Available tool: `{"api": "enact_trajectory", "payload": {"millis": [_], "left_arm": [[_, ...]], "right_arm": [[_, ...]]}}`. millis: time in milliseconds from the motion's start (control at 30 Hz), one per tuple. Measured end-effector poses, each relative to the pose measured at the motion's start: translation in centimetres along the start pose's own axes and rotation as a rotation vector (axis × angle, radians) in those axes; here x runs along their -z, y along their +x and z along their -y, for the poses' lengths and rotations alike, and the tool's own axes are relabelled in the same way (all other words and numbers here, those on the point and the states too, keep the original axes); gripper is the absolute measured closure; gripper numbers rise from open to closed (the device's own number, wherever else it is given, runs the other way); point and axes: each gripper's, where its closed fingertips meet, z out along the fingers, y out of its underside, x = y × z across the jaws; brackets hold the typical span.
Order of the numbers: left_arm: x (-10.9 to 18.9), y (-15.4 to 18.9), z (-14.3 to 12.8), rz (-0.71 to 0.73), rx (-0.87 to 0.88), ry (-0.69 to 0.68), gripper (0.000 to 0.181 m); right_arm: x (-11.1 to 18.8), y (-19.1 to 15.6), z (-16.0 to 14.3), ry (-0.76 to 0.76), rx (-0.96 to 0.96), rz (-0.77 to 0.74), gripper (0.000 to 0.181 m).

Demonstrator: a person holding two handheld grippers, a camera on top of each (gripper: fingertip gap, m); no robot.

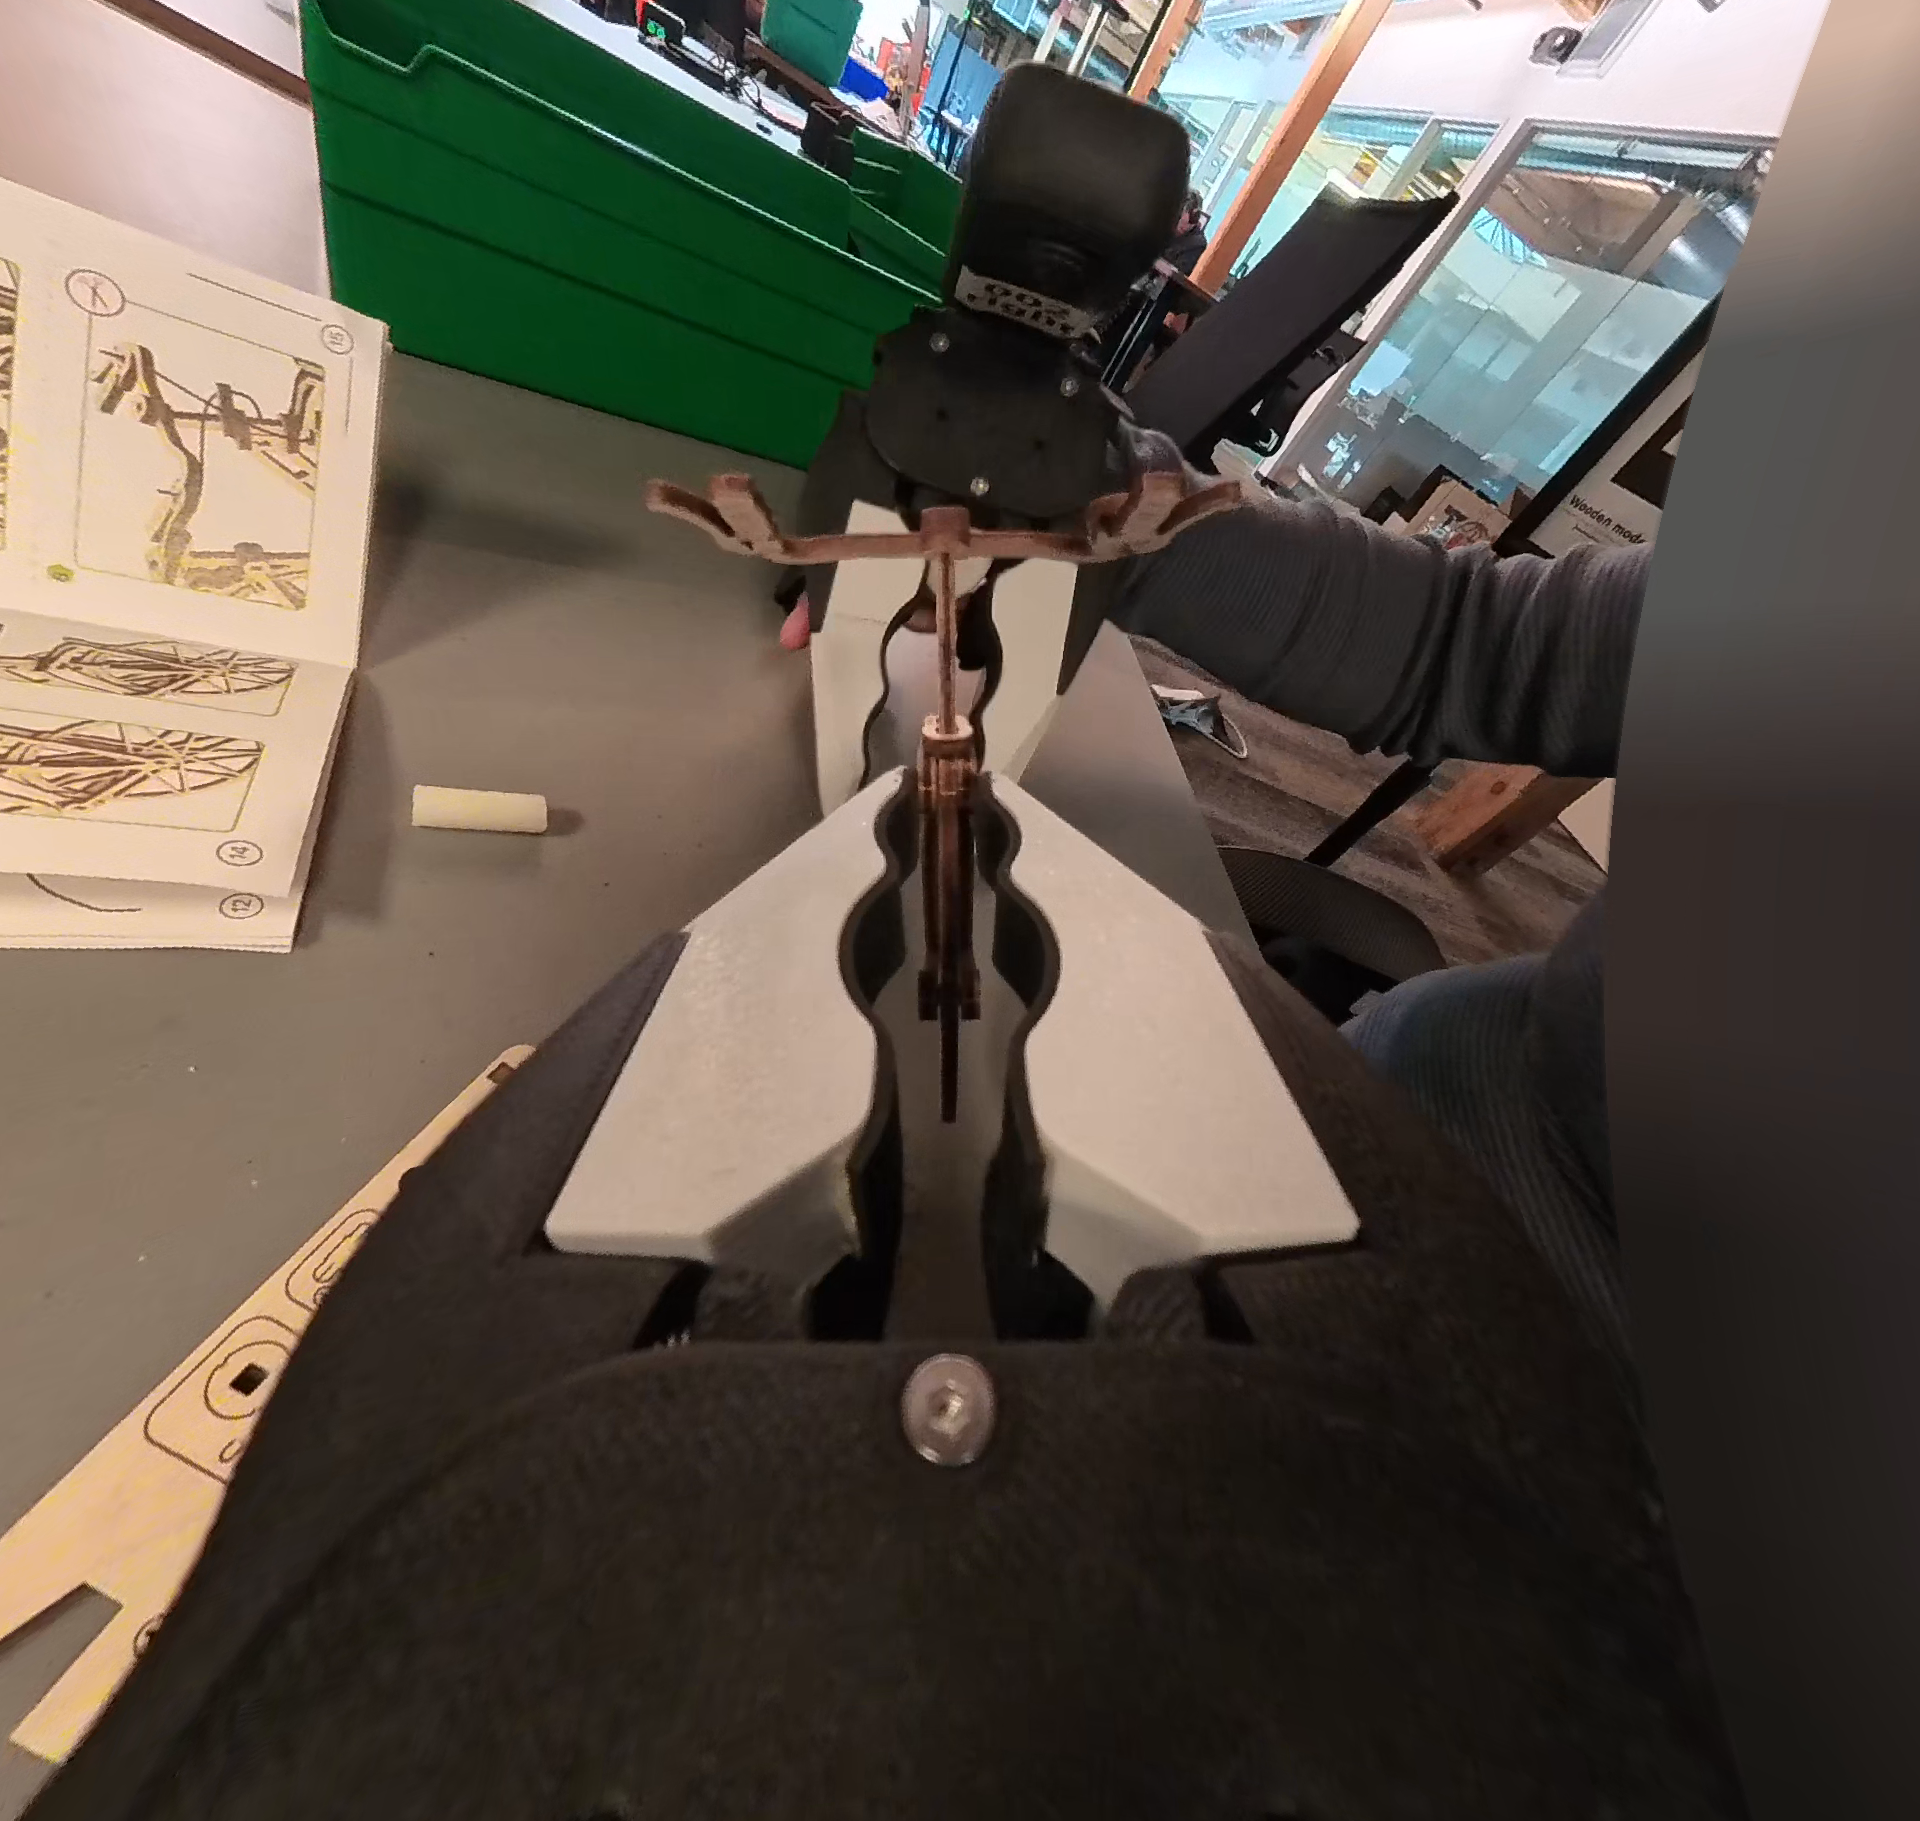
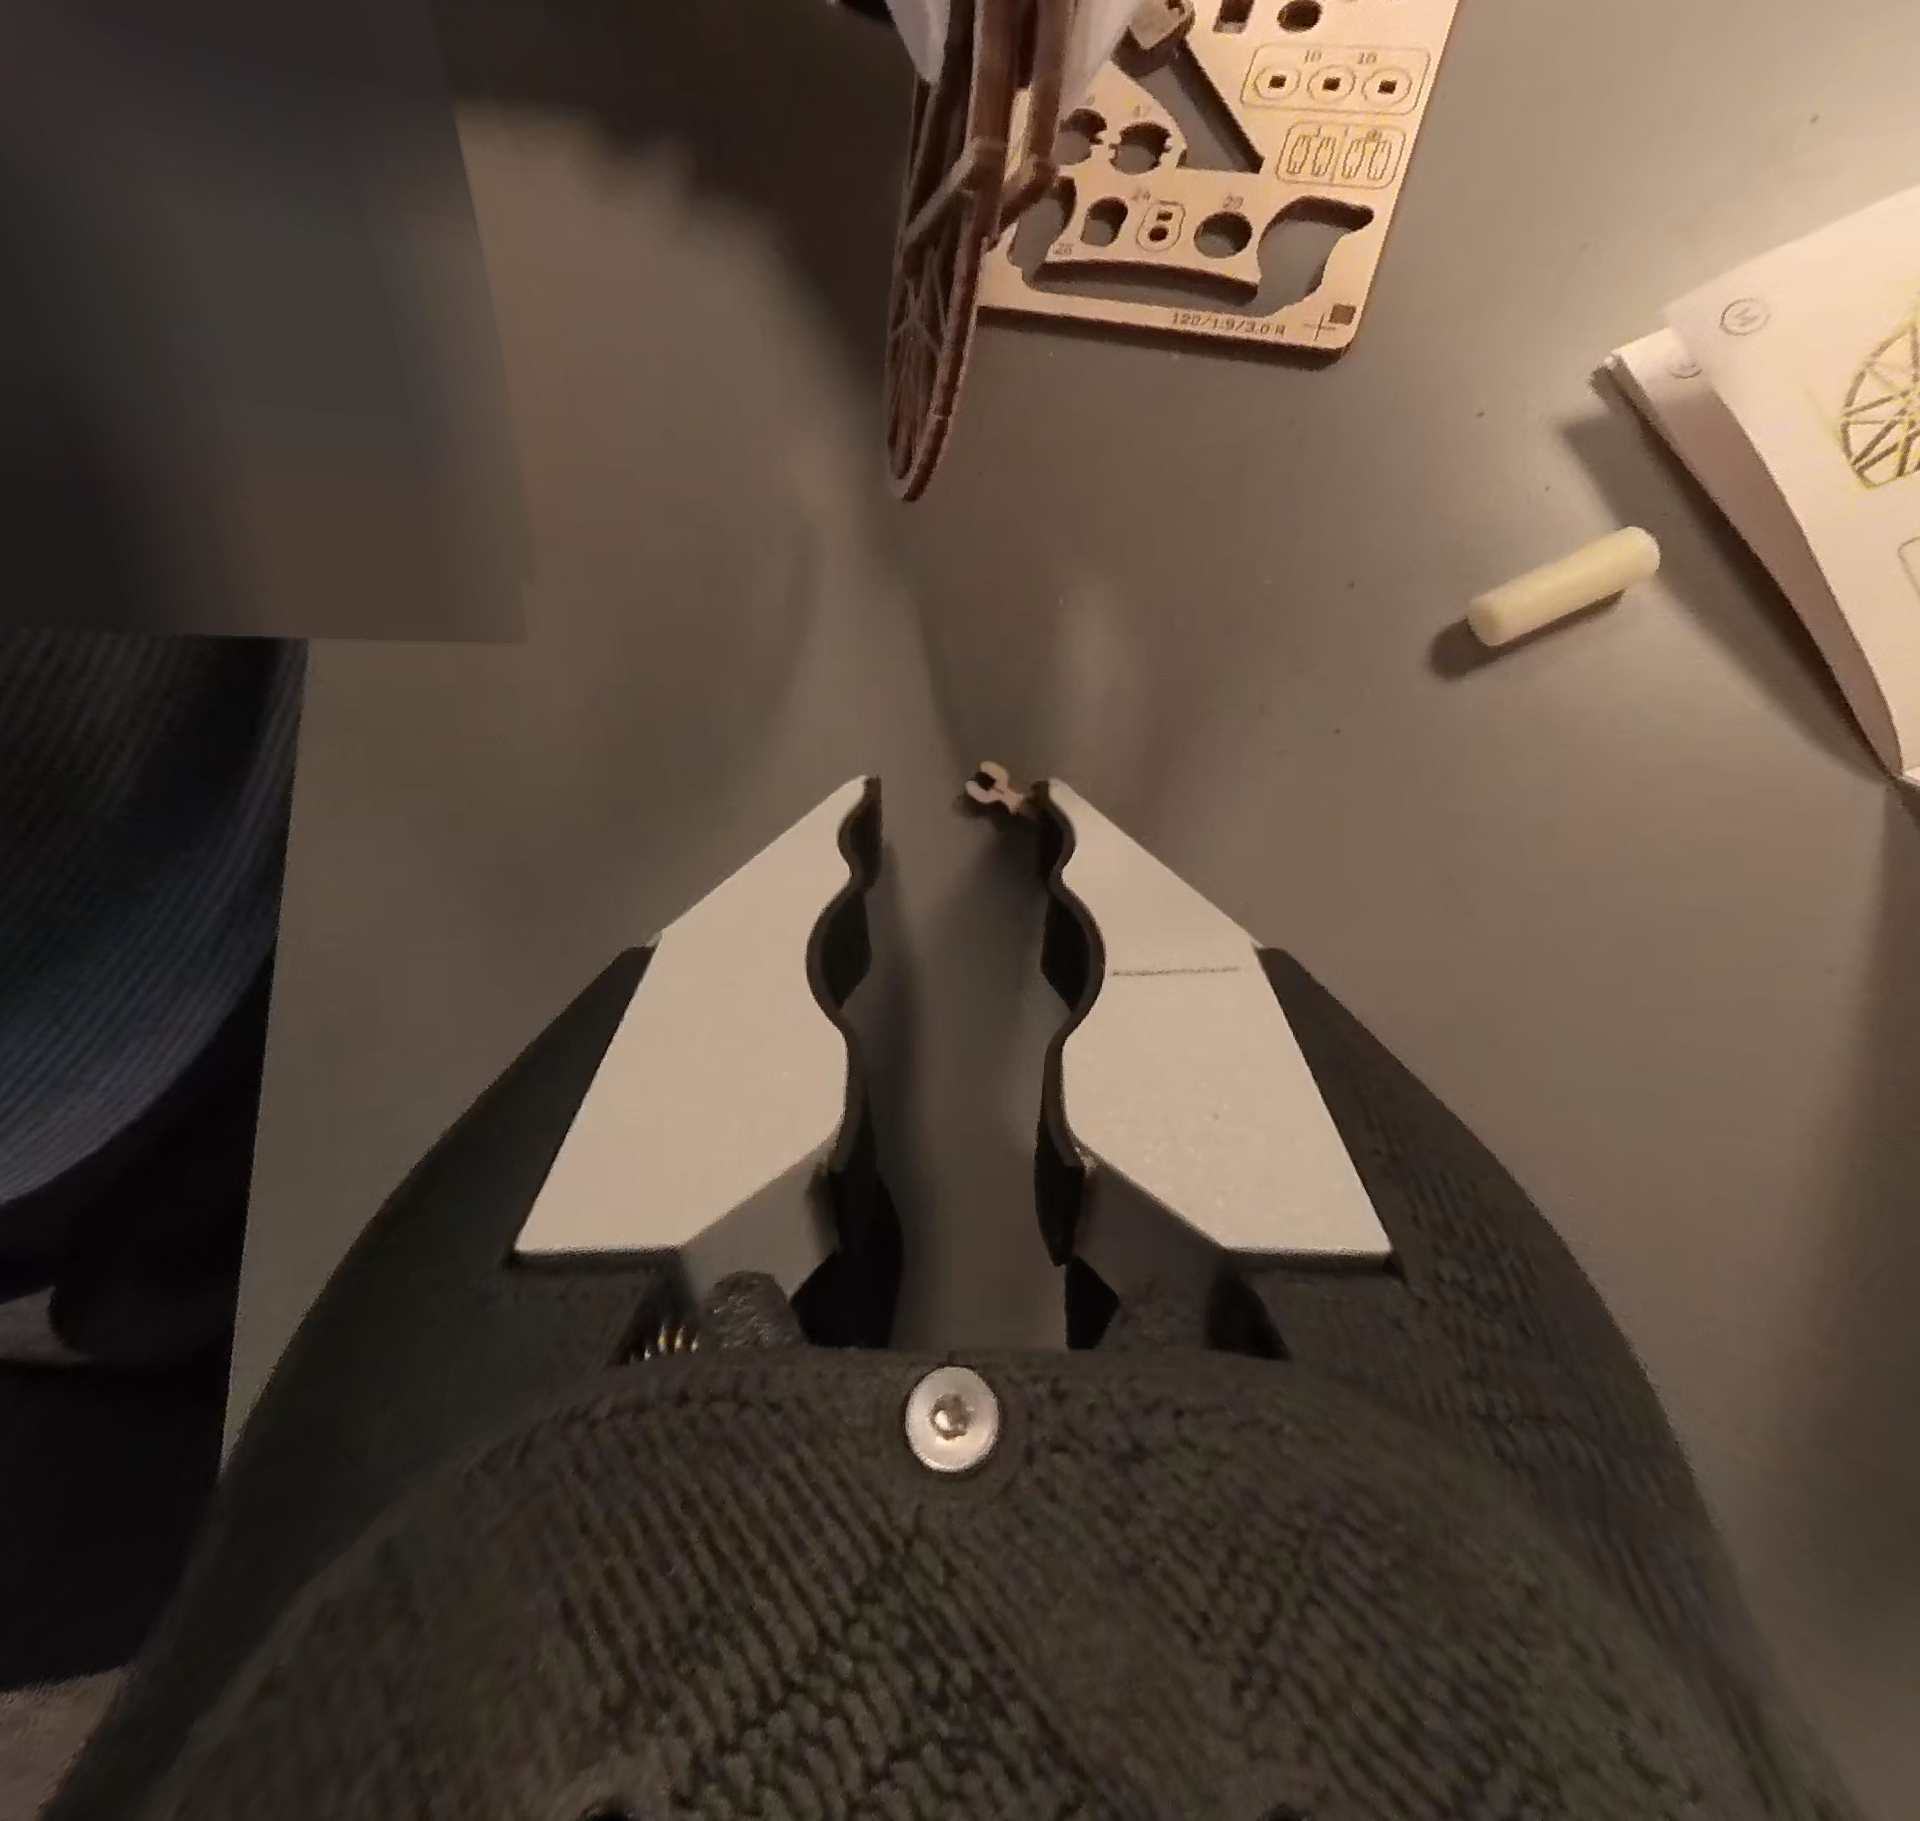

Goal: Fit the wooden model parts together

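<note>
the left gripper [image 1: 943, 795] is clamped tight on a wooden bicycle model [image 1: 943, 628], its pale fingers [image 1: 748, 1023] pinching the thin frame edge-on so the handlebars stick out sideways above the tips. seen from the right wrist view, the same model [image 2: 935, 244] hangs down over the table with its spoked wheel lowest, clear of the surface.

the right gripper [image 2: 961, 805] sits low over the grey tabletop [image 2: 1351, 940] with a moderate gap between its jaws, holding nothing. a tiny wooden piece [image 2: 992, 786] lies on the table right at the tip of one finger [image 2: 1132, 1044]; i cannot tell if they touch.

the tabletop is matte grey and smooth. on it lie a laser-cut plywood sheet [image 2: 1278, 171] with many parts already punched out, a short cream-coloured cylinder [image 2: 1564, 585] lying on its side, and an open instruction booklet [image 1: 177, 566] showing line drawings. the cylinder is near the booklet's edge, not touching it. in the left wrist view a corner of the plywood sheet [image 1: 208, 1408] pokes out beside the gripper body.

behind the table stands a stack of green plastic bins [image 1: 582, 213]. farther back the room is a busy open workshop with wooden beams [image 1: 1309, 98], glass partitions [image 1: 1538, 317] and cluttered benches. a person's grey sleeve [image 1: 1382, 628] reaches in from the right.
</note>
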Motion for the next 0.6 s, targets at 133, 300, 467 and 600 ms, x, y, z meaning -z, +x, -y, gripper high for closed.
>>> {"api": "enact_trajectory", "payload": {"millis": [133, 300, 467, 600], "left_arm": [[-0.17, 0.01, -0.24, -0.006, 0.005, -0.009, 0.173], [-0.24, 0.06, -0.35, -0.013, 0.009, -0.012, 0.173], [-0.33, 0.02, -0.53, -0.017, 0.013, -0.019, 0.173], [-0.35, 0.04, -0.55, -0.017, 0.012, -0.019, 0.173]], "right_arm": [[-0.08, 0.08, -0.12, 0.003, 0.031, -0.018, 0.161], [0.32, -0.18, -0.63, -0.022, 0.047, 0.002, 0.163], [0.24, 0.37, -0.46, -0.027, 0.047, -0.041, 0.163], [0.22, 0.58, -0.41, -0.014, 0.015, -0.069, 0.166]]}}
